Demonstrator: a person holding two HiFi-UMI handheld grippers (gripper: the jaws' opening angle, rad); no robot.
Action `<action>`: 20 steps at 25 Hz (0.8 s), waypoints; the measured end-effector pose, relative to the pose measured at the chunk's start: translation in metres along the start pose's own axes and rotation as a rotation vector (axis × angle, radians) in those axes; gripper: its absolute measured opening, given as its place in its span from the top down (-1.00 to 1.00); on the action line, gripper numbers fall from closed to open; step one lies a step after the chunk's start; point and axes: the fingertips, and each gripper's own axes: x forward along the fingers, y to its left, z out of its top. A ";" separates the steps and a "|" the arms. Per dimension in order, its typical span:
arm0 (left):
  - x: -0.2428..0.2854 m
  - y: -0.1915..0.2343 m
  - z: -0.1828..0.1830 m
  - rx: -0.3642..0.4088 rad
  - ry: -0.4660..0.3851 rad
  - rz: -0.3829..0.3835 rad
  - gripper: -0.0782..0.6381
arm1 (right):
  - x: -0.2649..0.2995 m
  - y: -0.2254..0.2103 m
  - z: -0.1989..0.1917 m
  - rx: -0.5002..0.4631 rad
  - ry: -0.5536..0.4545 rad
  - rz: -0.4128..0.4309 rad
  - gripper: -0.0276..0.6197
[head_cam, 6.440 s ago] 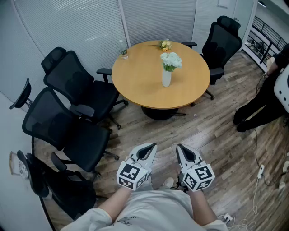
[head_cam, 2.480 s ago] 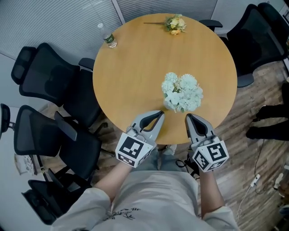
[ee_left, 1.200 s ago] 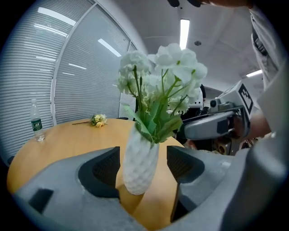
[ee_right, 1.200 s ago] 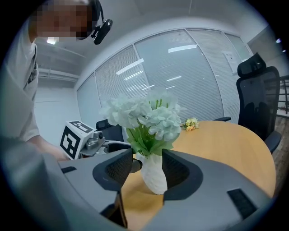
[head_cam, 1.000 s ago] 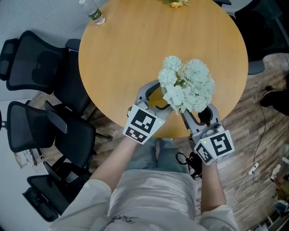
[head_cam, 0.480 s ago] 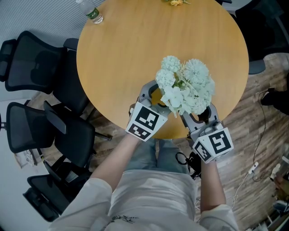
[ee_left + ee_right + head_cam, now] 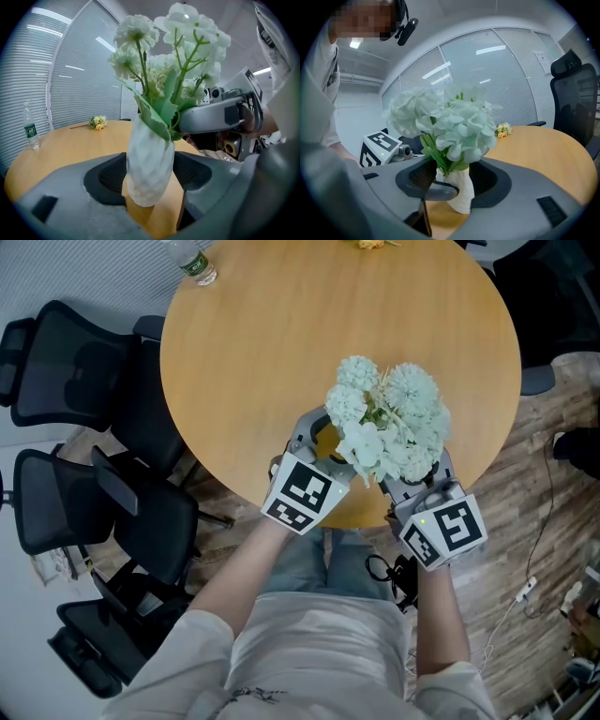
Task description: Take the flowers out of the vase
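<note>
At the near edge of the counter (image 7: 262,362), we reach both forearms forward, side by side. Our left tongs (image 7: 151,165) pinch the white vase (image 7: 147,150). Our right tongs (image 7: 452,180) stand apart around the flowers (image 7: 389,418) at its mouth.

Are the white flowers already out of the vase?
No, the white flowers stand with their stems inside the white vase.

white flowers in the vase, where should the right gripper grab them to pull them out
Grip the green stems bunched just above the mouth of the white vase, under the blooms. Come in level from the side: the stems stand close together and upright there, while the heads are wide and soft. The left gripper has its jaws against the vase body.
</note>
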 end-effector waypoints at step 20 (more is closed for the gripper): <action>-0.001 0.000 0.000 0.001 -0.004 0.000 -0.10 | 0.018 0.003 -0.005 0.022 0.007 0.036 0.37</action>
